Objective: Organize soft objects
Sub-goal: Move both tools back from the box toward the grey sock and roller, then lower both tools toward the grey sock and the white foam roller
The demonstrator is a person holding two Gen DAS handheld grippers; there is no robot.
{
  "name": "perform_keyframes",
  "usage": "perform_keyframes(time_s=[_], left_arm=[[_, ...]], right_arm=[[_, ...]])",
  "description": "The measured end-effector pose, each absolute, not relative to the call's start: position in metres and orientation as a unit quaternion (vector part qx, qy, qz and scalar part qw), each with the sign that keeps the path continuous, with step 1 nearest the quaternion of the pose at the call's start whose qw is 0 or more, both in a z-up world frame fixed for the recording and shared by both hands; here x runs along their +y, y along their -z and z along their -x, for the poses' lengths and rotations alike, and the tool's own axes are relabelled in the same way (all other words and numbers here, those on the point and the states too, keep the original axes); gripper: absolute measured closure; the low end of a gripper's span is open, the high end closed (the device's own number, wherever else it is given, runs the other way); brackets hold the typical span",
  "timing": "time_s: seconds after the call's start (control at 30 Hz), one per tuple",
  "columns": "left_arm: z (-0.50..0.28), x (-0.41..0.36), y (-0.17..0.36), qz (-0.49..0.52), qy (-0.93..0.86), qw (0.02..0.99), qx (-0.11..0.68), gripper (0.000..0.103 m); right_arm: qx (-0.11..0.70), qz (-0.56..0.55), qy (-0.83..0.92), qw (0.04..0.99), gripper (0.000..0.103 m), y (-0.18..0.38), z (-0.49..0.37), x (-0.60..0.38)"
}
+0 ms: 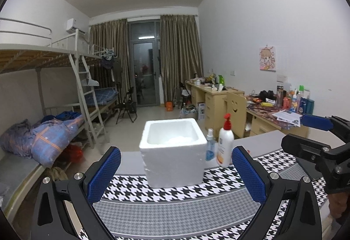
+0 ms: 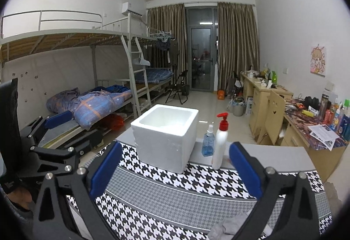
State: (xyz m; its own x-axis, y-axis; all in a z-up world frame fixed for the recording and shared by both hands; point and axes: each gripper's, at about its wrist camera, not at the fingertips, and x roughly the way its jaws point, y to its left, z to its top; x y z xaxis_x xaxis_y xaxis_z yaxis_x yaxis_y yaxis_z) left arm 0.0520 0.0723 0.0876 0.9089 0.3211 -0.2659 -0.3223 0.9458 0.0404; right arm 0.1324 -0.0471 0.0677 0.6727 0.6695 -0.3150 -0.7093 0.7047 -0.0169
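Note:
A white foam box (image 1: 172,152) stands open-topped on the houndstooth cloth (image 1: 175,213); it also shows in the right wrist view (image 2: 164,137). A grey soft cloth (image 2: 231,226) lies crumpled on the houndstooth cloth (image 2: 175,196), low between the right gripper's fingers. My left gripper (image 1: 176,170) is open and empty, in front of the box. My right gripper (image 2: 175,165) is open and empty above the cloth, and shows at the right of the left wrist view (image 1: 317,130).
A white pump bottle with a red top (image 1: 225,143) (image 2: 219,143) and a small blue spray bottle (image 1: 210,148) (image 2: 207,141) stand right of the box. A bunk bed (image 1: 54,130) is at left, cluttered desks (image 2: 306,121) at right.

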Motion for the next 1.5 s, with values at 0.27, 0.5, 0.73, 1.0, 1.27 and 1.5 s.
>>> perform_keyframes(time_s=[0.27, 0.5, 0.73, 1.0, 1.27, 1.5], left_arm=[[-0.045, 0.058, -0.074, 0.013, -0.144, 0.980, 0.136, 0.001], [-0.043, 0.042, -0.062, 0.006, -0.129, 0.982, 0.135, 0.001], [-0.043, 0.026, -0.054, 0.006, -0.104, 0.986, 0.132, 0.001], [-0.052, 0.005, -0.040, 0.003, -0.067, 0.988, 0.142, 0.001], [-0.066, -0.007, -0.029, 0.010, -0.034, 0.987, 0.155, 0.001], [-0.079, -0.015, -0.020, 0.007, -0.027, 0.985, 0.168, 0.001]], right_arm=[[0.141, 0.052, -0.365, 0.919, 0.003, -0.054, -0.127, -0.066], [0.149, 0.030, -0.342, 0.927, 0.003, -0.036, -0.131, -0.084], [0.144, 0.031, -0.306, 0.941, 0.003, -0.024, -0.124, -0.098], [0.150, 0.027, -0.284, 0.947, 0.003, -0.015, -0.126, -0.115], [0.154, 0.022, -0.251, 0.955, 0.003, -0.008, -0.134, -0.135], [0.162, 0.024, -0.236, 0.958, 0.003, 0.001, -0.139, -0.145]])
